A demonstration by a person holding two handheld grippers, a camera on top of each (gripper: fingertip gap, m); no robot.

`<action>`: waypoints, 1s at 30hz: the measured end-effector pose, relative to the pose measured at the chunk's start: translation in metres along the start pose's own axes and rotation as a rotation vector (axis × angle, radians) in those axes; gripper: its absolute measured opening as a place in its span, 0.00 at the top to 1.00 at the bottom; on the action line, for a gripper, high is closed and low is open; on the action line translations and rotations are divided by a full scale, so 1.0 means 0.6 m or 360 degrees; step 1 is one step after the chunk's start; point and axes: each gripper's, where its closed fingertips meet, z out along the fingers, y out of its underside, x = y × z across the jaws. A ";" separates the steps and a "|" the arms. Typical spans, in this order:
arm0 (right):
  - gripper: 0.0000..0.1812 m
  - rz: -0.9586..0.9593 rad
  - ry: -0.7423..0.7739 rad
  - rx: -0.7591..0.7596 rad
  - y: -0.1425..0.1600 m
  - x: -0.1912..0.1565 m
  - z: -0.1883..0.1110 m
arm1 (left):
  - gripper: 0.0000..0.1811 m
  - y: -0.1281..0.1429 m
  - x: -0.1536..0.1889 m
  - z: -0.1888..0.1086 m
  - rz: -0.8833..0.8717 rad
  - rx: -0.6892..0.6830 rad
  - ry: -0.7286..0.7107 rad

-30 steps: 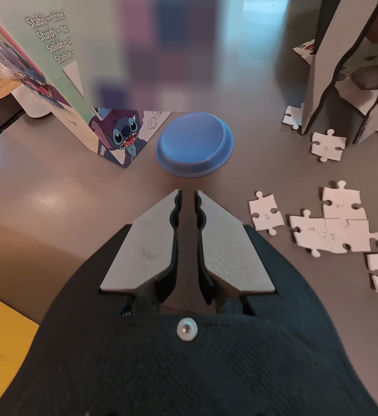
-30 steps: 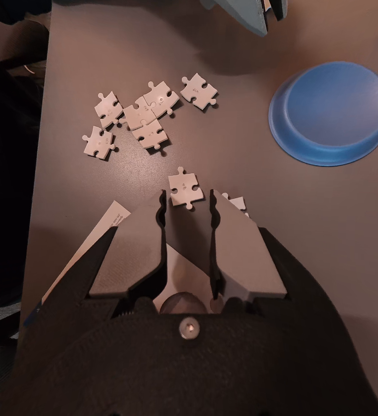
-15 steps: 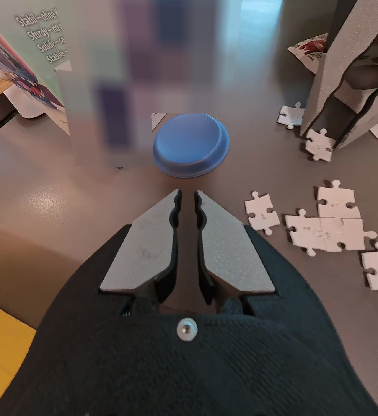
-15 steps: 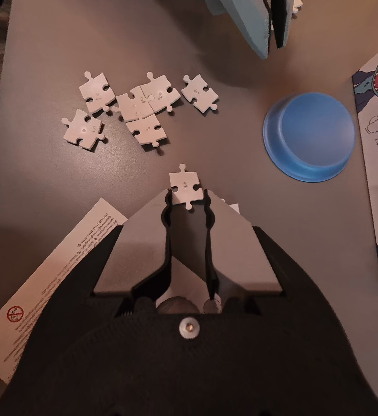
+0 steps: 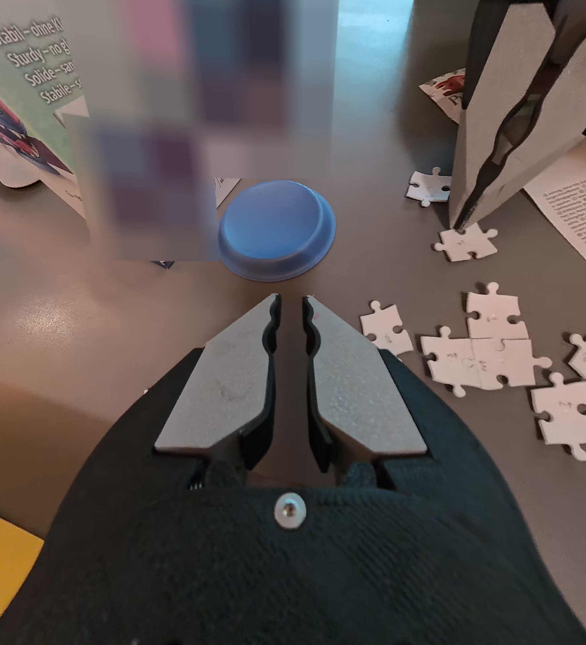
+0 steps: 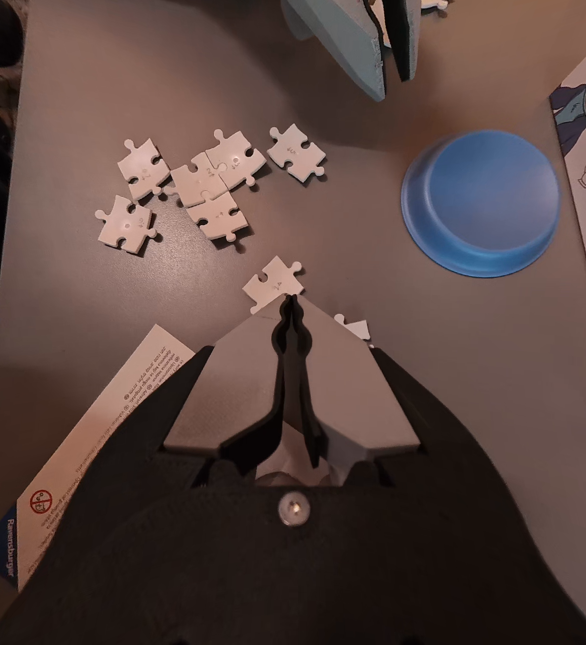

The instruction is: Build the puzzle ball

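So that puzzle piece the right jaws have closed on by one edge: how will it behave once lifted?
The puzzle piece looks thin and small, so probably very light. It keeps its shape, so likely stiff rather than floppy. The right gripper pinches only its near edge at the very tips, so it may pivot or slip out. The grey table looks smooth, so a nudge would slide it.

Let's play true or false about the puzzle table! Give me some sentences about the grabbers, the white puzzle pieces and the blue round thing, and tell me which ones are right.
1. The right gripper is pinching a white puzzle piece by its edge. True.
2. The left gripper is holding a puzzle piece. False: nothing is between its fingers, which stand a little apart.
3. Three pieces are already joined into a cluster. True.
4. The blue stand has puzzle pieces on it. False: nothing lies on it.
5. The loose pieces lie white side up. True.
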 end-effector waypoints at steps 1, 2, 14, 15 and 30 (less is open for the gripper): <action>1.00 0.0011 -0.0004 -0.0001 0.000 0.000 0.001 | 0.95 0.000 0.000 0.000 -0.0002 0.0002 -0.0001; 1.00 0.0026 -0.0007 0.0003 -0.001 0.001 0.000 | 0.95 0.000 -0.001 0.000 -0.0005 0.0002 -0.0003; 1.00 0.0143 -0.0016 0.0107 -0.012 0.012 -0.024 | 0.95 0.002 -0.008 -0.001 -0.0018 -0.0007 -0.0023; 1.00 0.0152 -0.0032 0.0100 -0.010 0.011 -0.025 | 0.95 0.002 -0.009 -0.001 -0.0018 -0.0007 -0.0025; 0.94 0.0204 -0.0112 0.0064 -0.001 0.004 -0.025 | 0.95 0.005 -0.011 -0.001 -0.0008 -0.0022 -0.0038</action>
